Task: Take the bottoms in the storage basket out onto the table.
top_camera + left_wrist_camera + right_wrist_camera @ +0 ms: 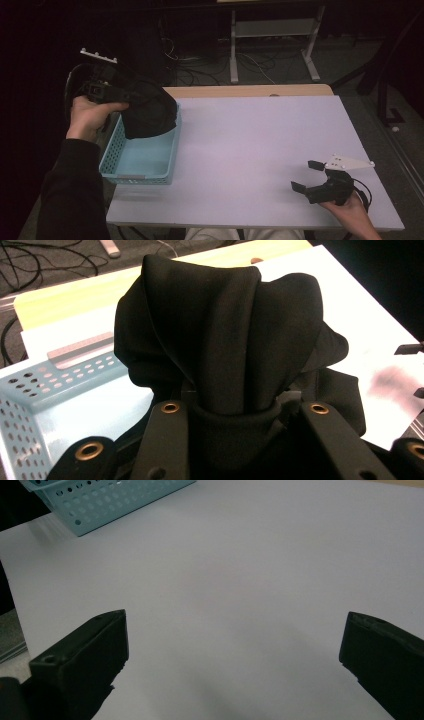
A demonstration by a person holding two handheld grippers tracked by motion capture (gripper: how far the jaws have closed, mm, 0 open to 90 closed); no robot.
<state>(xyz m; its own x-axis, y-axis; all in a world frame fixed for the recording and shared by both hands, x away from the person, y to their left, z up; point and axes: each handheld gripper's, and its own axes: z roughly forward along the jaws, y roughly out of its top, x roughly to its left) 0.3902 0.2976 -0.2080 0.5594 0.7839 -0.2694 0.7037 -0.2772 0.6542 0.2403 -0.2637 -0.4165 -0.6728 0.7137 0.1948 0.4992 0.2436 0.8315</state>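
Two black jaws clamp bunched black cloth above the basket.

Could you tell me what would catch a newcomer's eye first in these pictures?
First, the black cloth bunched in the left tool, hanging over the far end of the light blue basket at the table's left edge. Next, the right tool, open and resting near the white table's right front corner.
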